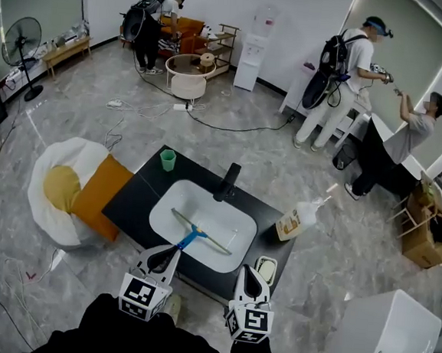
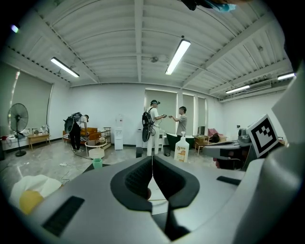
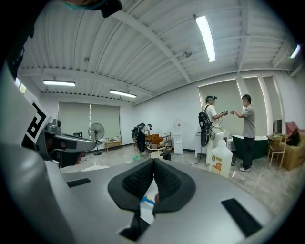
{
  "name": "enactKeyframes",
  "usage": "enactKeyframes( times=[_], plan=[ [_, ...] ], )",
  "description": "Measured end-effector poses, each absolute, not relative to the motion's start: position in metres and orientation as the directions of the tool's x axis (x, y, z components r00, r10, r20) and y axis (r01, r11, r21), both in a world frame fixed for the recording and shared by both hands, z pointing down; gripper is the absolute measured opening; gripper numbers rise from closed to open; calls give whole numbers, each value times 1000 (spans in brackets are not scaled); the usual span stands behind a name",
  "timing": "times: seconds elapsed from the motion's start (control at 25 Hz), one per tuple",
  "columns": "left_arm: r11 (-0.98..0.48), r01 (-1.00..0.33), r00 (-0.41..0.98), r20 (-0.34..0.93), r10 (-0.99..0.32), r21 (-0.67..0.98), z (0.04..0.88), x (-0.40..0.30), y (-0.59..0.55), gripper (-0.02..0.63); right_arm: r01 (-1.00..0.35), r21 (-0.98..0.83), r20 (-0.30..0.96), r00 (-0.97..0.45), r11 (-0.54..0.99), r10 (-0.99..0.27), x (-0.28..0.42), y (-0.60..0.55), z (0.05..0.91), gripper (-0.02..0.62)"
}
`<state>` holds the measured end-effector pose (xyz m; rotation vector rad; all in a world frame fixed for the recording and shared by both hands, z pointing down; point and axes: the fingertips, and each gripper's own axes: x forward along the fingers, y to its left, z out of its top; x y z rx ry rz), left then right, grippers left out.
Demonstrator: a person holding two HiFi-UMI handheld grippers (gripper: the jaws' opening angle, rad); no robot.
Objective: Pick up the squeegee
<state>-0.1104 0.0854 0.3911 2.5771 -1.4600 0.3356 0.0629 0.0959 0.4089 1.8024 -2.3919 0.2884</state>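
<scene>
The squeegee (image 1: 200, 235) lies across the white sink basin (image 1: 168, 209), its blue handle (image 1: 188, 240) pointing toward me. My left gripper (image 1: 173, 254) is shut and holds nothing, its tips just short of the handle's near end. The right gripper (image 1: 250, 271) hovers over the black counter's near edge right of the basin, jaws closed with nothing between them. In the left gripper view the pads (image 2: 138, 178) meet at a point. In the right gripper view the pads (image 3: 167, 183) also touch, and a bit of the blue handle (image 3: 148, 200) shows below them.
A black faucet (image 1: 227, 182), a green cup (image 1: 167, 159), a soap bottle (image 1: 298, 221) and a small dish (image 1: 265, 269) stand on the black counter (image 1: 130, 202). A white beanbag with orange cushion (image 1: 74, 190) sits left, a white cabinet (image 1: 380, 332) right. People stand far back.
</scene>
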Motion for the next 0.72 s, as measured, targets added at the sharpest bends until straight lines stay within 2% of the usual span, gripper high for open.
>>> enactKeyframes(
  times=[0.72],
  plan=[
    [-616,-786,598,308,-740,47,418,-127,-10,25,-983,-82,256,-183,167,-949,34,21,431,17]
  ],
)
